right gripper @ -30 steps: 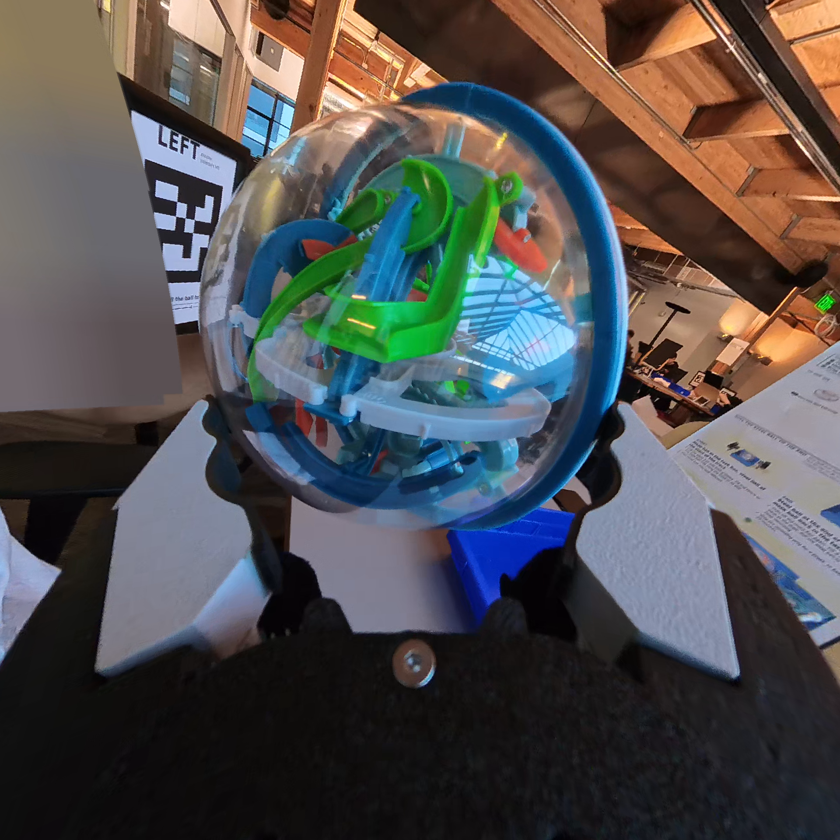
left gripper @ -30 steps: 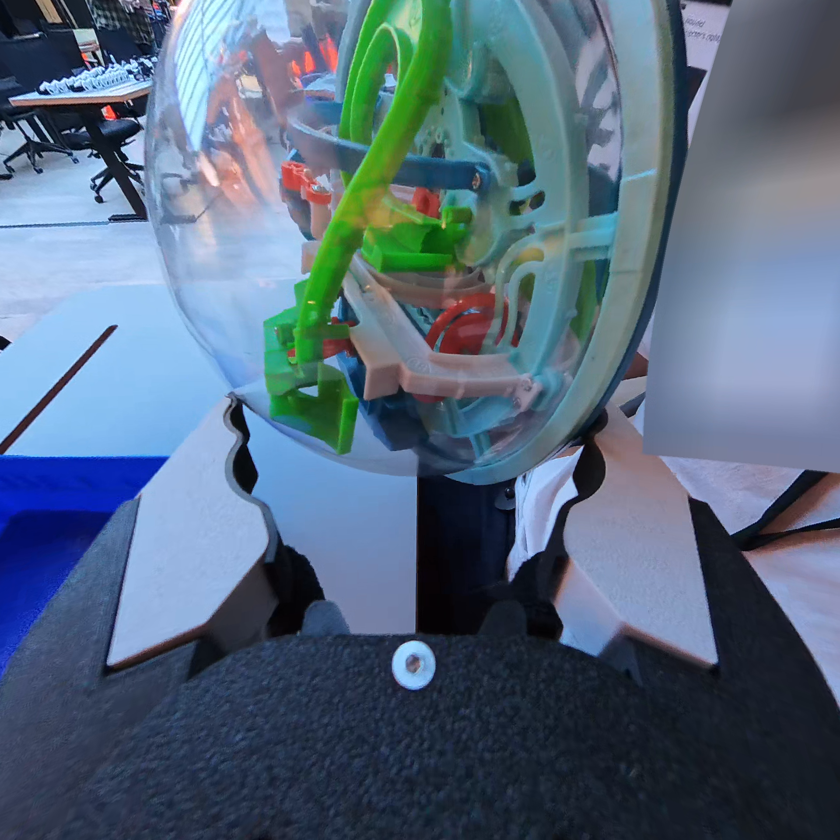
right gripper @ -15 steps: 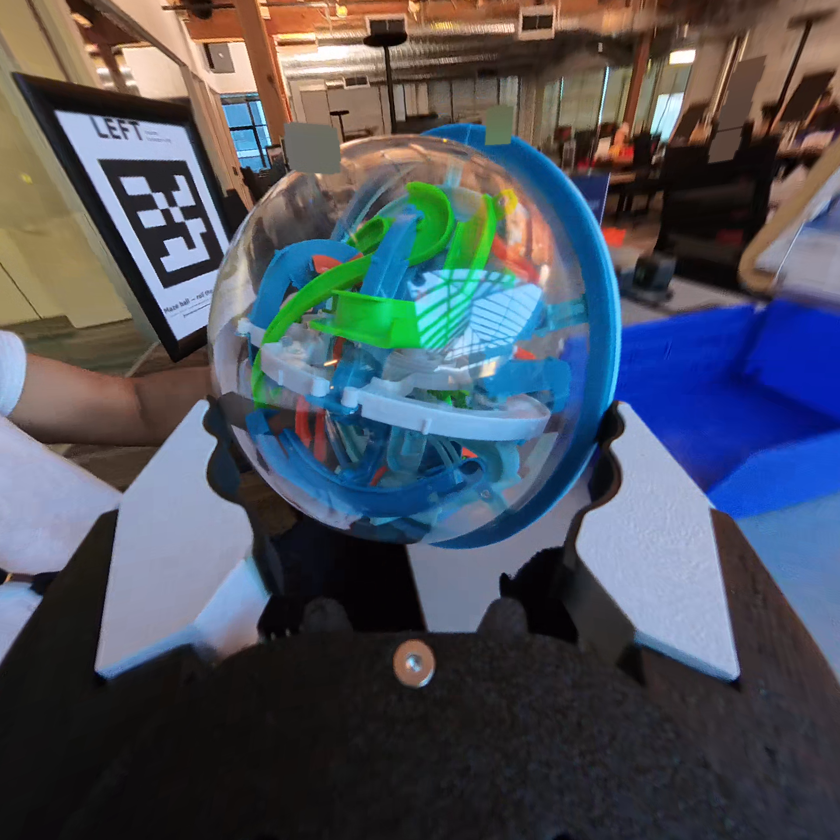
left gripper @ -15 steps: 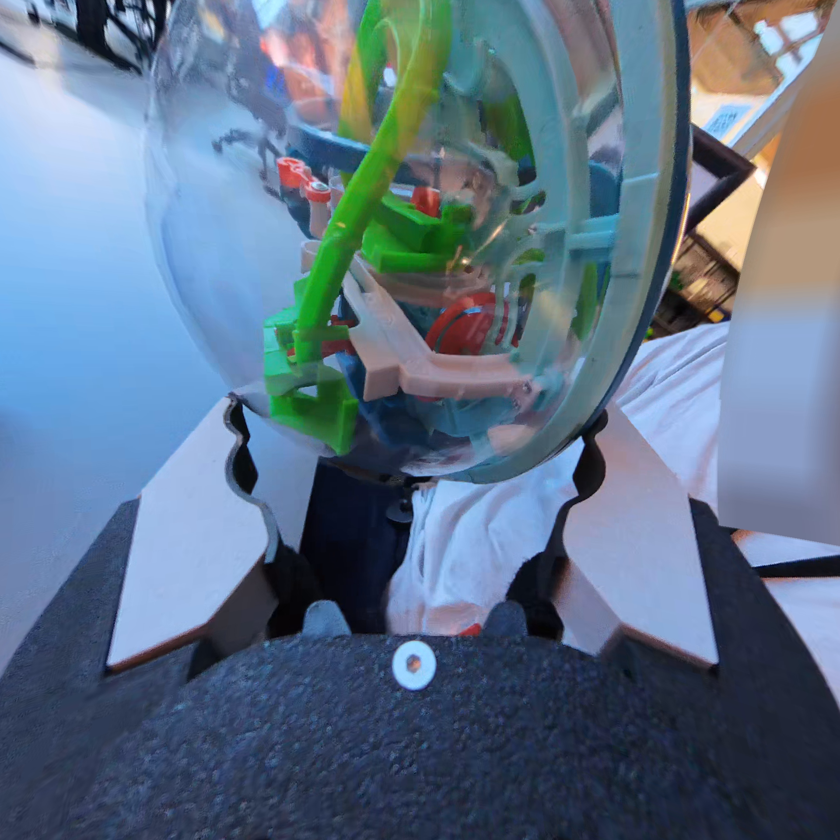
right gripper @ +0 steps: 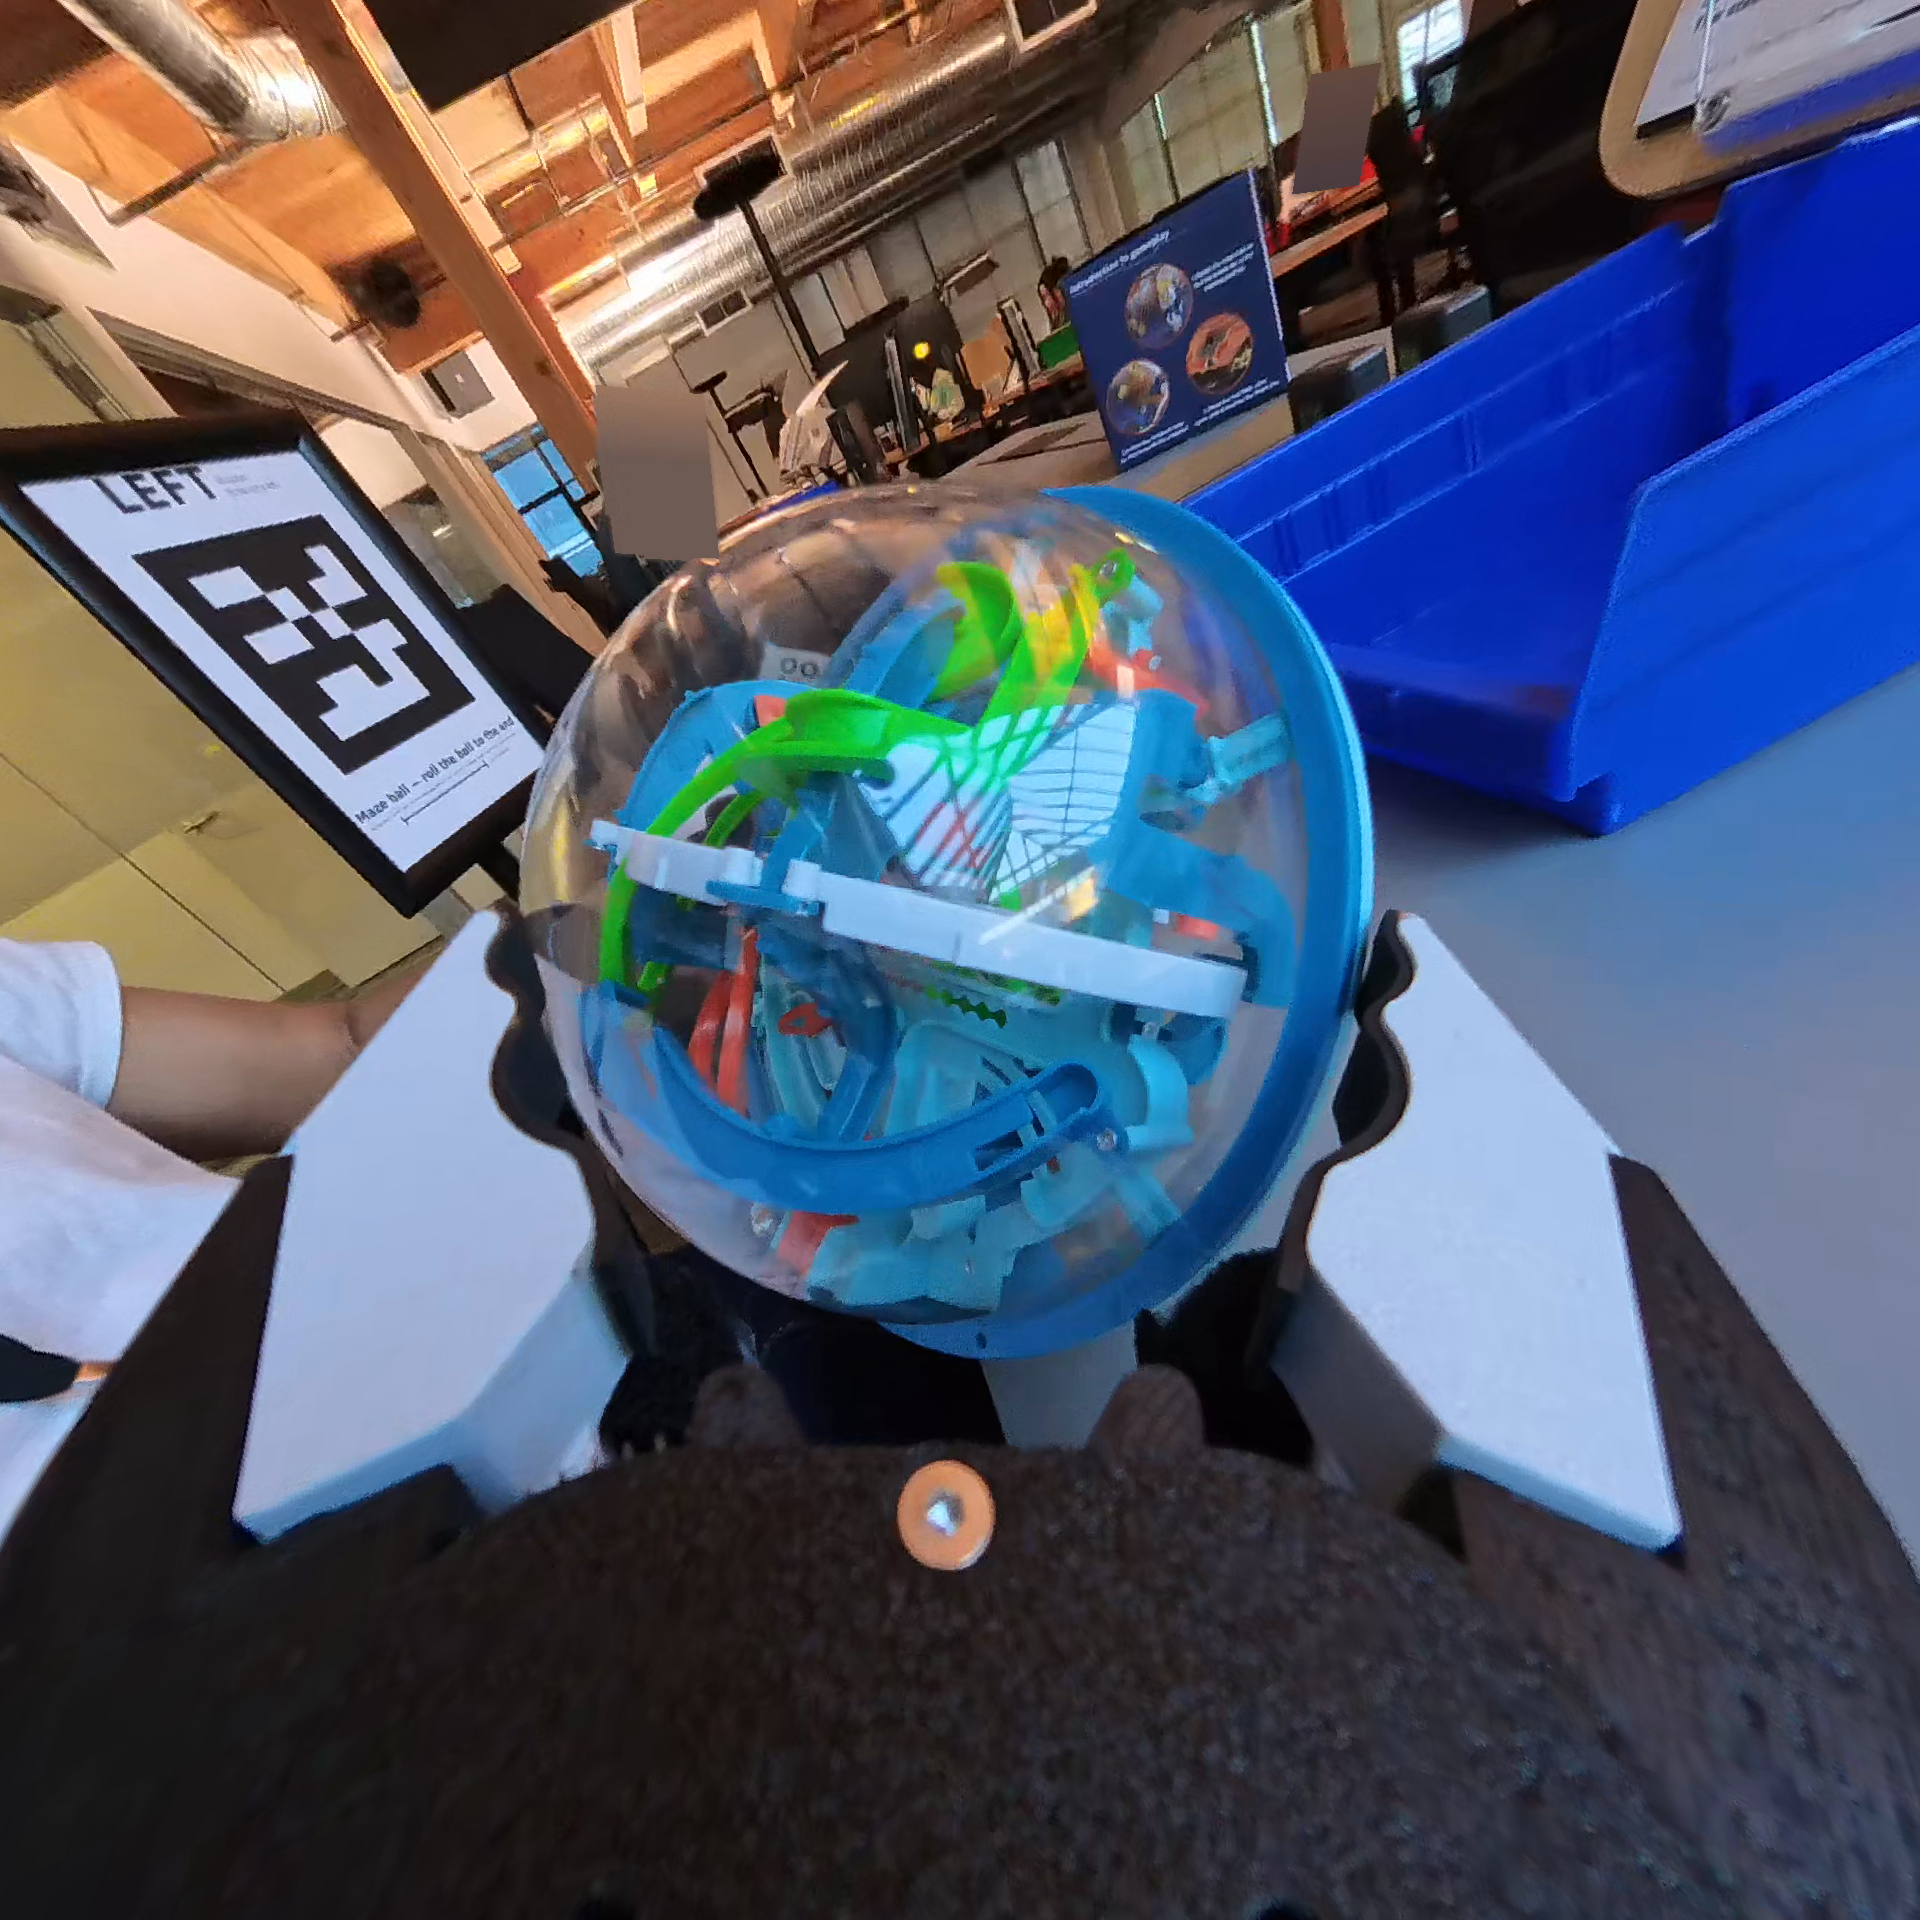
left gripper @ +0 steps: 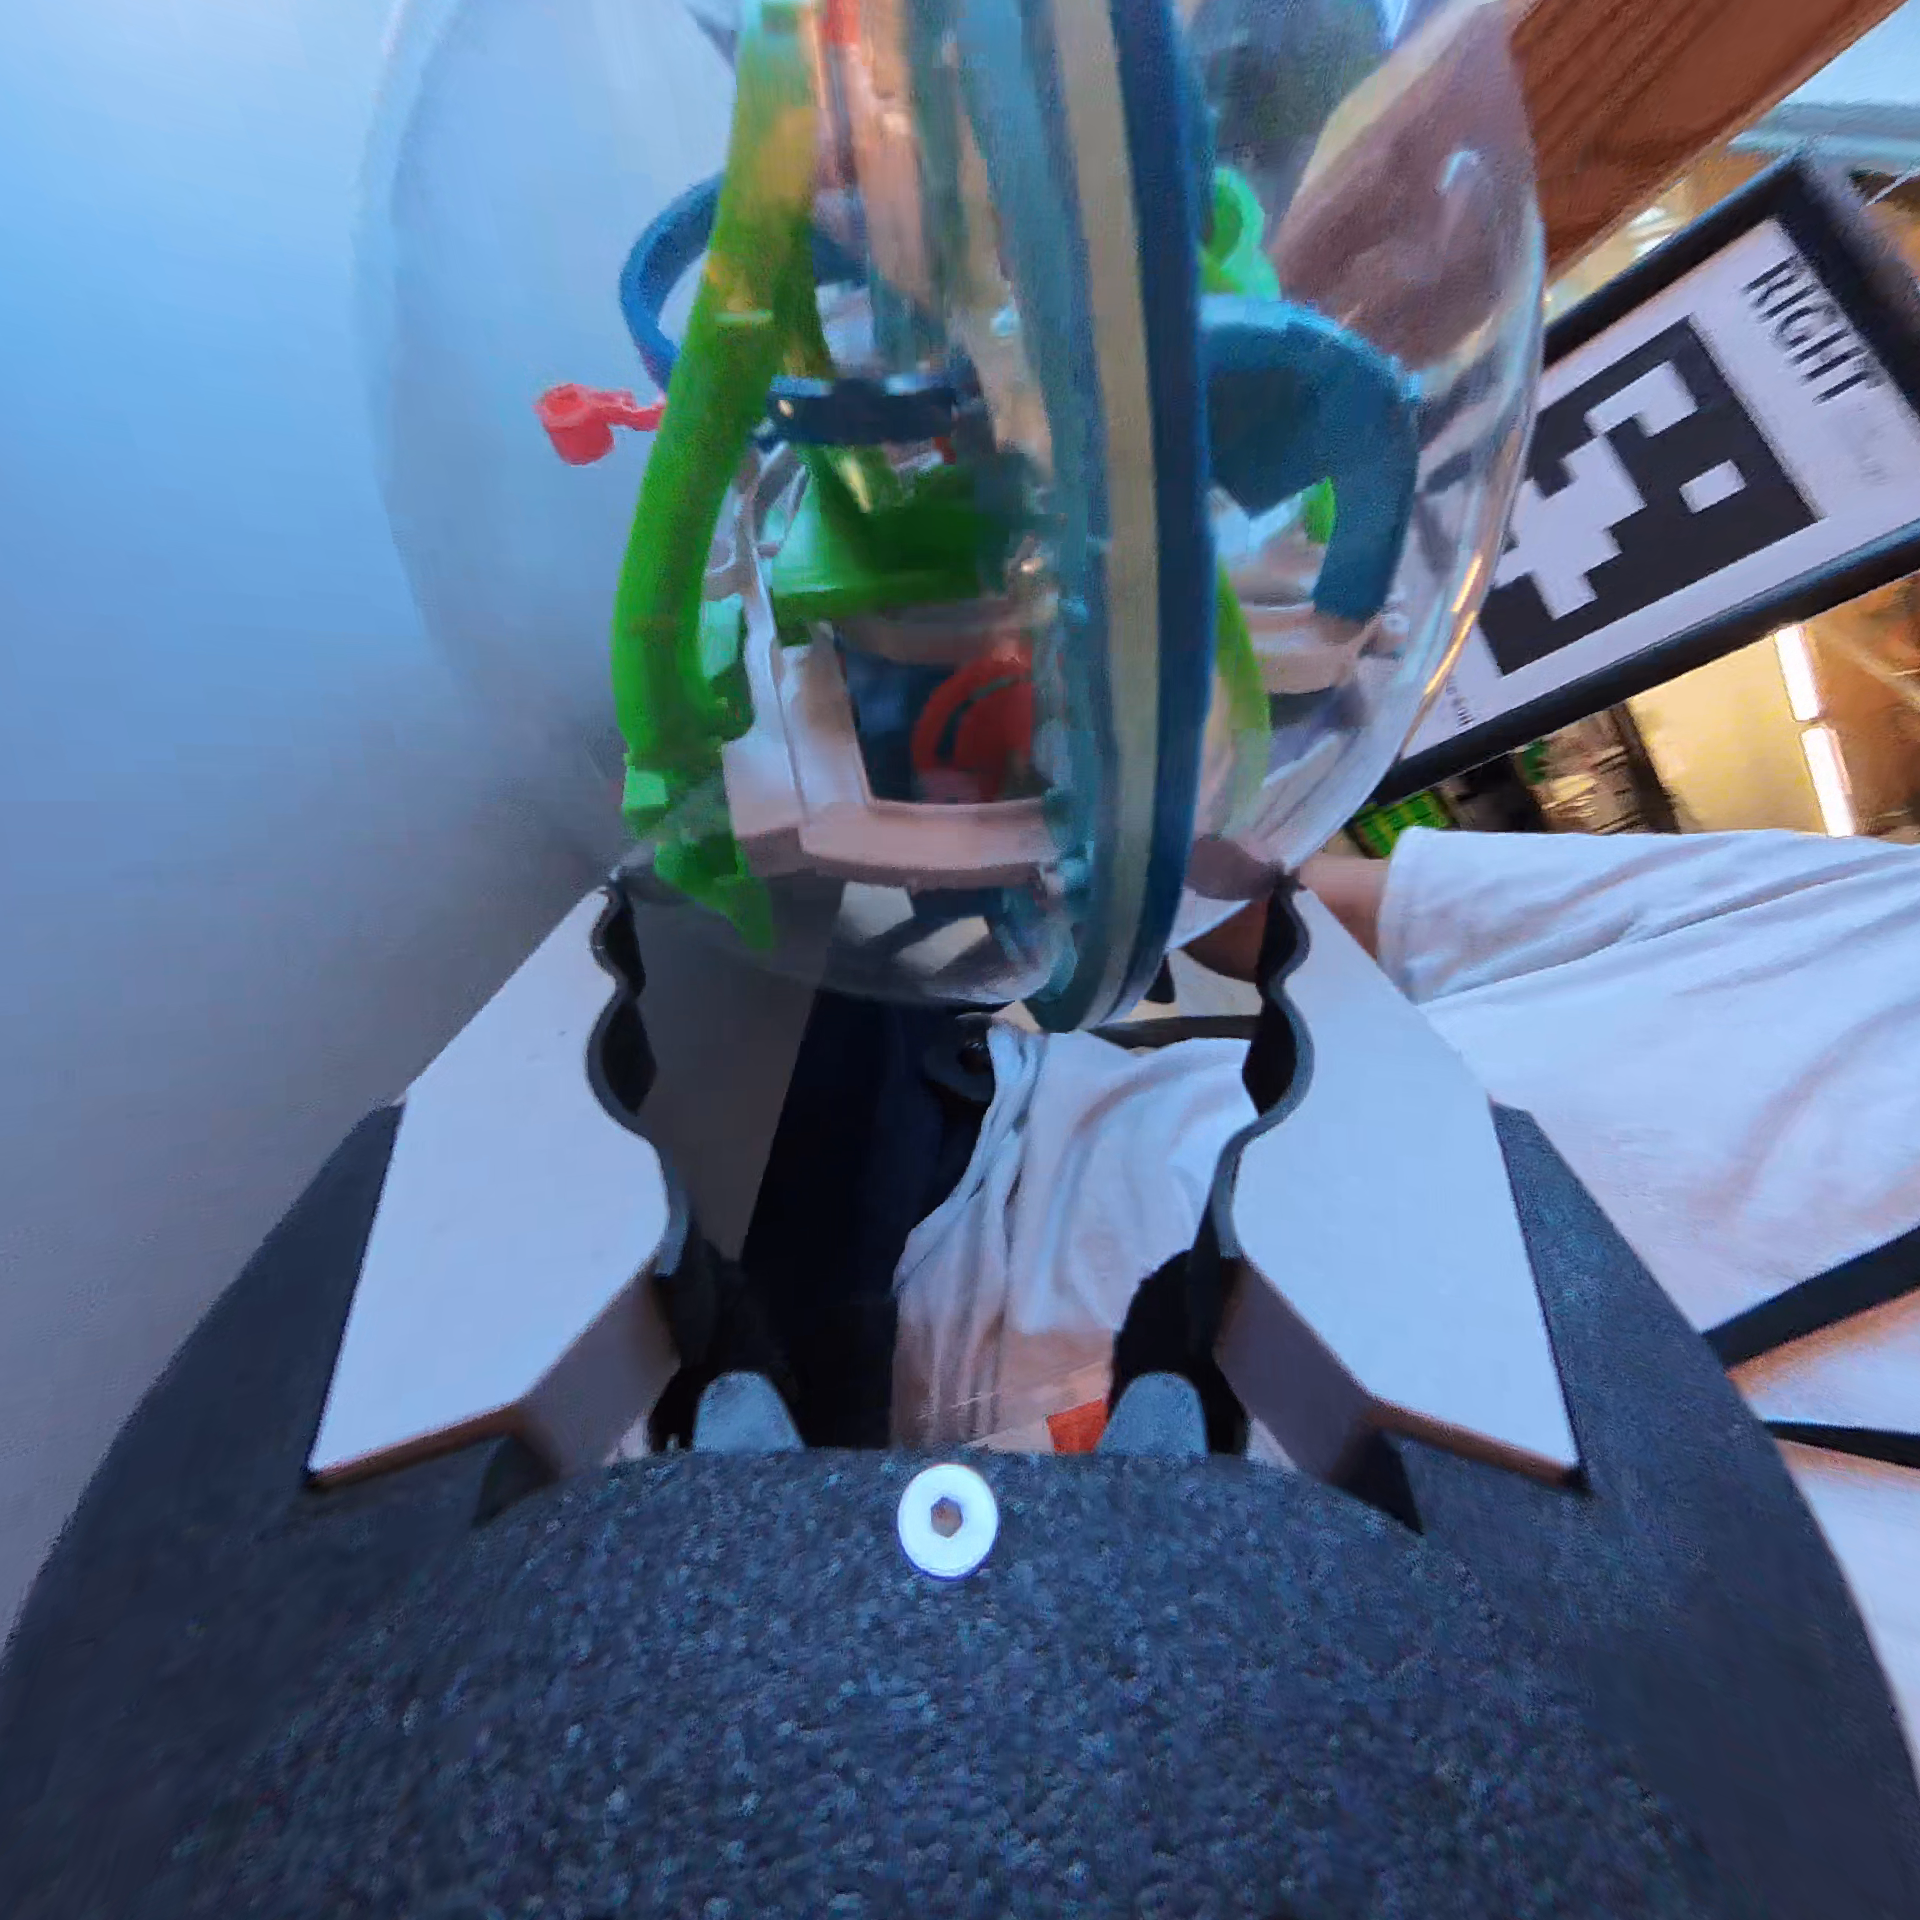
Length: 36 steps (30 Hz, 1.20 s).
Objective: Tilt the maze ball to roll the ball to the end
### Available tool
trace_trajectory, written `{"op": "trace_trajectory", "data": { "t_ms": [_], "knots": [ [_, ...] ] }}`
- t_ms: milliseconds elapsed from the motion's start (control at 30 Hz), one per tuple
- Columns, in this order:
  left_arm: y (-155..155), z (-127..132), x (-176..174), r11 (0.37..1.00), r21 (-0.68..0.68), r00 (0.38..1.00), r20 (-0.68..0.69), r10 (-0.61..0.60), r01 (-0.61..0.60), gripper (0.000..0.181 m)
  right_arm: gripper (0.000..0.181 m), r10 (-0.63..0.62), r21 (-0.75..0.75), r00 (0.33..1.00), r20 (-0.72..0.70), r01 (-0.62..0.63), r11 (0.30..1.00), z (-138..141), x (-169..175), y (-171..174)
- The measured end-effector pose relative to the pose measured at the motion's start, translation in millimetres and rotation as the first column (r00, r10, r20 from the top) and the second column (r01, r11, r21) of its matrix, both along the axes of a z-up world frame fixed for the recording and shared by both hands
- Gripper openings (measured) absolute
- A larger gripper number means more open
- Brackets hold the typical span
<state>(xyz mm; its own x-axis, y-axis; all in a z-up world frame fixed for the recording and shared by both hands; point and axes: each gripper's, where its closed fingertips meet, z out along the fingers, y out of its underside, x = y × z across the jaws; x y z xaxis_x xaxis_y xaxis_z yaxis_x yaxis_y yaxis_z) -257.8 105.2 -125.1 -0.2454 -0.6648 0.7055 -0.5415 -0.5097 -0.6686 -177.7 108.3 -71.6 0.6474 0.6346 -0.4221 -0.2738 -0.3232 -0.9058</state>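
clear plastic fills both of my wrist feeds: the maze ball (right gripper: 935,925) sits pinched between the two white fingers of my right gripper (right gripper: 940,1039), whose wavy black pads press the shell at 9 and 3 o'clock. on that feed the ball's blue equator ring (right gripper: 1320,831) runs up the 3 o'clock side, and a white track (right gripper: 914,914) crosses the middle with green and blue ramps above and below. i cannot pick out the small rolling ball inside.

on the left feed my left gripper (left gripper: 951,914) also clamps the sphere (left gripper: 956,499), fingertips touching its lower shell on either side, with the ring (left gripper: 1153,623) standing nearly upright through the centre; this picture is motion-blurred. below the ball, between the fingers, i see white cloth (left gripper: 1049,1174) and dark fabric of the person.

beyond the ball on the right feed, a bare forearm (right gripper: 229,1060) in a white sleeve comes in at 9 o'clock, and a black-framed marker card (right gripper: 281,644) stands at 10 o'clock. a grey tabletop (right gripper: 1621,956) spreads at 3 o'clock, with a blue plastic bin (right gripper: 1621,540) at 2 o'clock. farther off, at 12 o'clock, lie desks under a wooden beamed ceiling (right gripper: 343,156). on the left feed a second marker card (left gripper: 1683,436) shows at 2 o'clock.
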Motion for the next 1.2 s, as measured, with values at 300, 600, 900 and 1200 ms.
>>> {"op": "trace_trajectory", "data": {
  "t_ms": [300,600,900,1200],
  "knots": [
    [51.0,14.8,-10.5,0.734,0.664,0.989,0.057,0.14,-0.142,0.159,0.15,0.034,-0.092,0.999,0.017,-0.032,0.995,-1.1,0.9,24.3],
    [99.8,23.0,30.8,0.555,0.82,0.99,0.136,0.047,-0.139,0.159,0.148,0.018,-0.141,0.993,0.117,-0.002,0.99,-12.7,9.2,79.1],
    [110.0,-6.7,32.2,0.711,0.696,0.995,0.083,0.058,-0.099,0.155,0.151,0.047,-0.003,0.998,0.046,-0.047,0.999,5.5,3.0,94.2],
    [99.0,-1.1,35.2,0.867,0.484,0.993,0.087,0.085,-0.117,0.15,0.154,-0.139,0.181,0.837,0.529,0.049,0.982,-17.6,26.5,39.9]
  ]
}}
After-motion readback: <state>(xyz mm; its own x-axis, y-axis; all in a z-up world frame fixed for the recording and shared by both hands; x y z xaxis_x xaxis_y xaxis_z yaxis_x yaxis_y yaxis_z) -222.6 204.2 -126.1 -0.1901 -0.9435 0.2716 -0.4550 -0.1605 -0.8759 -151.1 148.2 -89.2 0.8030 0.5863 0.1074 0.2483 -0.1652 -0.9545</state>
